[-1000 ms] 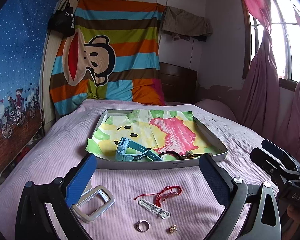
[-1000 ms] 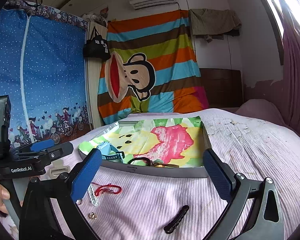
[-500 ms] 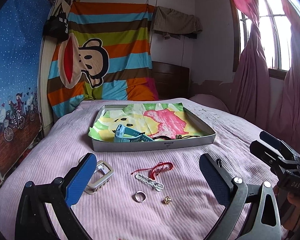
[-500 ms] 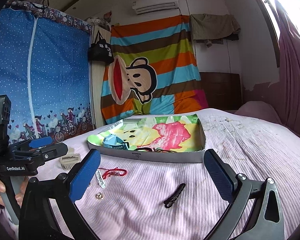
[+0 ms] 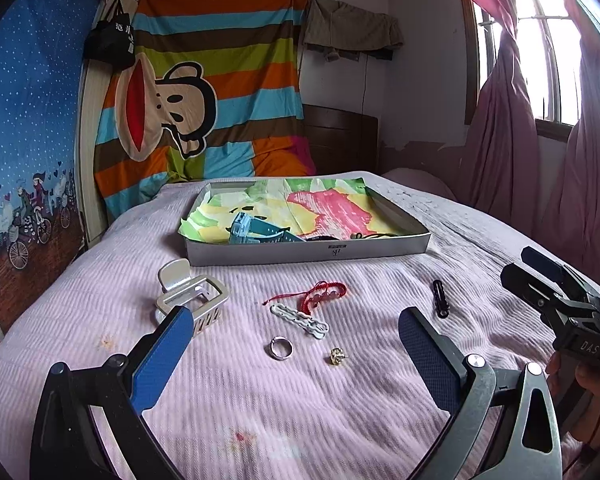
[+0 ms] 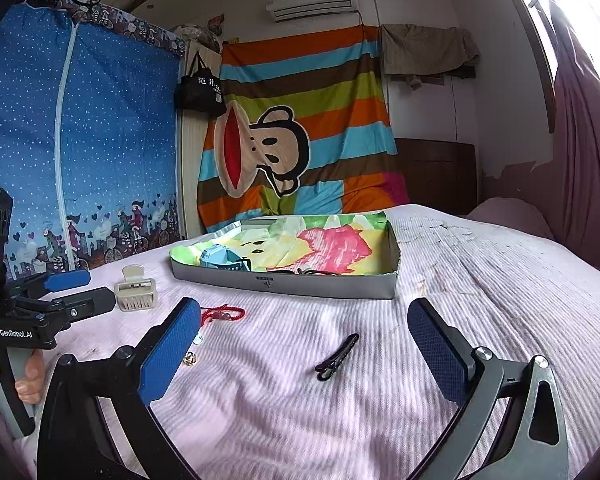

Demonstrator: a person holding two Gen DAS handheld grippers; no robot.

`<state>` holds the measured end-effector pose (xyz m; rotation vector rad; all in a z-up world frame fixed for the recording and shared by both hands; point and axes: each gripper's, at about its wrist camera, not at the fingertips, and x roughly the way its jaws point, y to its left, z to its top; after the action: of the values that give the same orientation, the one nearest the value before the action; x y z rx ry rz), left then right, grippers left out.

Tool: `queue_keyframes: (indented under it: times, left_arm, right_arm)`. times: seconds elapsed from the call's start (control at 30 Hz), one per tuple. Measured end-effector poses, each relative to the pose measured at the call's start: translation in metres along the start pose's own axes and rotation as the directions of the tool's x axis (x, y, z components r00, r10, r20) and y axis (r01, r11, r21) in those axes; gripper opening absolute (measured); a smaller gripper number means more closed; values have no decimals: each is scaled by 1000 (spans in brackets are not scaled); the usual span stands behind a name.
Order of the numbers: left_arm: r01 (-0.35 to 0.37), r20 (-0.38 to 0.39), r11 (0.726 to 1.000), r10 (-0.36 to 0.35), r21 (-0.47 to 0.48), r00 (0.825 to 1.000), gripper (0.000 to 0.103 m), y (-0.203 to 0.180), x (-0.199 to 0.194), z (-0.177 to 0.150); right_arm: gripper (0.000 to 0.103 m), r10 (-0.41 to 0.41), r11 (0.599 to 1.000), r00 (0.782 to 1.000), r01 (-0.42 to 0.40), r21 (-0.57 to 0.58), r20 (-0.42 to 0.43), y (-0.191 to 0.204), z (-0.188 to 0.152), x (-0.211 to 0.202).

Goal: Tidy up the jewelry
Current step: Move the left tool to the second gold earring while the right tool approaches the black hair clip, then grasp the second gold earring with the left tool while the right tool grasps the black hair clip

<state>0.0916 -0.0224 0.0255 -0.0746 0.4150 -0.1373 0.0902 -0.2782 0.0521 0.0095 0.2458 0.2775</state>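
A shallow grey box (image 5: 380, 246) lined with bright paper sits mid-bed, holding a blue watch (image 5: 244, 230) and a dark bracelet (image 5: 364, 236). Loose on the pink bedspread in front of it lie a grey claw clip (image 5: 192, 294), a red cord bracelet (image 5: 320, 292), a white hair clip (image 5: 300, 316), a silver ring (image 5: 281, 348), a small gold piece (image 5: 337, 356) and a black hair clip (image 5: 440, 298). My left gripper (image 5: 296, 344) hovers open over the ring. My right gripper (image 6: 304, 340) is open, the black hair clip (image 6: 337, 356) between its fingers' span.
A striped cartoon blanket (image 5: 204, 120) hangs behind the bed, with a dark headboard (image 5: 340, 140) beside it. Pink curtains (image 5: 504, 128) and a window are to the right. A blue dotted wardrobe cover (image 6: 76, 140) stands to the left. A hand holds each gripper.
Both grippers have pulled back from the box and lifted. More bedspread and loose items show in front of them. Both stay open and hold nothing.
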Motion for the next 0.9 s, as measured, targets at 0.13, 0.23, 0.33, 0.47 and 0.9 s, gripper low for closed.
queue_keyframes:
  times: [0.13, 0.23, 0.33, 0.47, 0.9]
  left_arm:
    - [-4, -82, 999, 1, -37, 997, 103, 4, 13, -5]
    - [-14, -124, 998, 6, -59, 992, 103, 7, 20, -10]
    - [-13, -144, 998, 3, -66, 990, 103, 8, 23, -13]
    - [-10, -172, 999, 3, -41, 985, 103, 3, 27, -14]
    - [103, -281, 994, -107, -29, 954, 69, -14, 51, -13]
  right_arm:
    - [101, 4, 1000, 1000, -4, 22, -20, -5, -3, 6]
    - [101, 4, 999, 999, -2, 40, -32, -11, -6, 10]
    - [101, 5, 999, 999, -2, 54, -53, -15, -10, 16]
    - [99, 4, 998, 995, 2, 58, -99, -17, -15, 29]
    - [63, 36, 997, 964, -16, 76, -265, -15, -33, 73]
